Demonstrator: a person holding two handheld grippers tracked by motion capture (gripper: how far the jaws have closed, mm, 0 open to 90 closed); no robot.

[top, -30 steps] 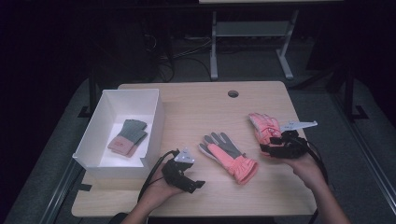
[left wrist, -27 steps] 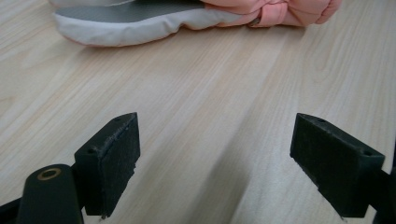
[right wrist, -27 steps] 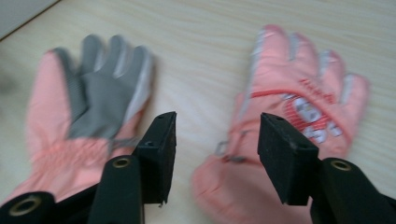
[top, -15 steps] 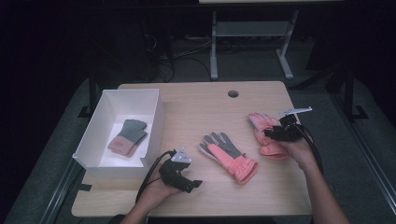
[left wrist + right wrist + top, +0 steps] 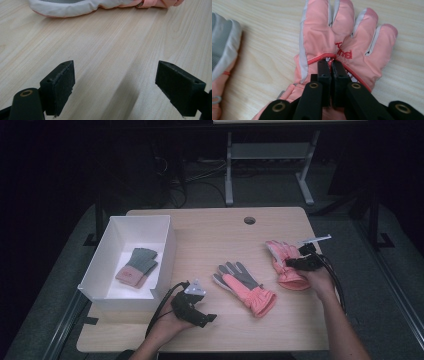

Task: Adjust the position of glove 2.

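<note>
A pink glove lies back-up at the table's right, fingers pointing away; red lettering shows on it. My right gripper rests on its back and is shut, the jaws pinching the fabric near the red seam. A second pink glove with a grey palm lies at mid-table; its white-edged cuff shows in the left gripper view and at the left edge of the right gripper view. My left gripper sits low on the wood in front of it, open and holding nothing.
A white box stands at the table's left with a folded grey and pink glove pair inside. A round cable hole is at the far edge. Bare wood lies between the box and the mid-table glove.
My right gripper has moved a little away from the person and leftward over the right glove, settling on its back. The left gripper has stayed in place.
</note>
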